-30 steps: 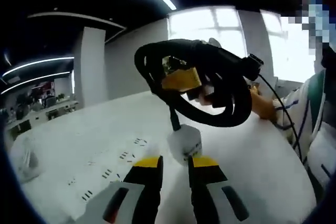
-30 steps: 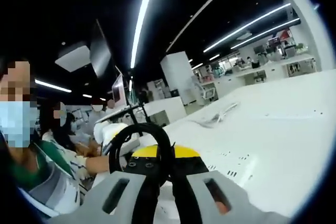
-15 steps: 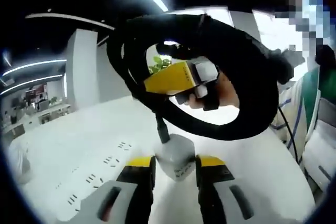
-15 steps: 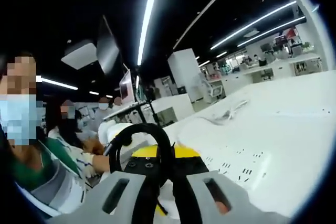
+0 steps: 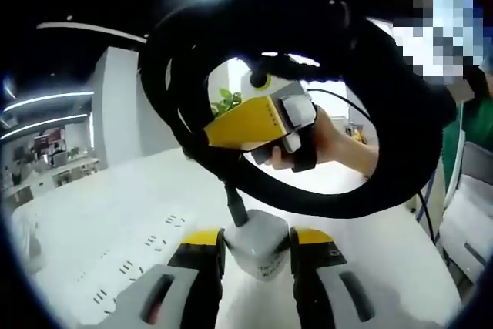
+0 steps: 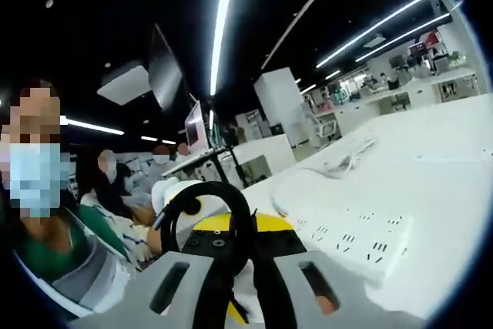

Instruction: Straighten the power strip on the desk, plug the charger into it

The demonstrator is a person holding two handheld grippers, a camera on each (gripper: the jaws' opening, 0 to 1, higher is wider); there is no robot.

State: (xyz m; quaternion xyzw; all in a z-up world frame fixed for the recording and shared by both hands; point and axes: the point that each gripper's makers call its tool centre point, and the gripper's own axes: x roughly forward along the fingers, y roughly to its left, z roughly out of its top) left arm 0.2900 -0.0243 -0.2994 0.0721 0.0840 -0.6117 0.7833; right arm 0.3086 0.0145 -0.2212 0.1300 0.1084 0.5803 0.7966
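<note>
The white charger (image 5: pixel 260 246) is seen in the left gripper view, held between the narrowly parted yellow-tipped jaws of the left gripper (image 5: pixel 254 243), above the white desk (image 5: pixel 123 198). A thick black cable (image 5: pixel 231 190) rises from it in a large loop. The block is judged light, rigid and smooth; its flat sides are the place to clamp, since the stiff cable will tug. The power strip (image 6: pixel 350 238) lies flat on the desk in the right gripper view. The right gripper (image 6: pixel 235 263) appears closed on the cable loop. Compared with a second ago, the charger sits deeper between the jaws and the loop looms larger.
</note>
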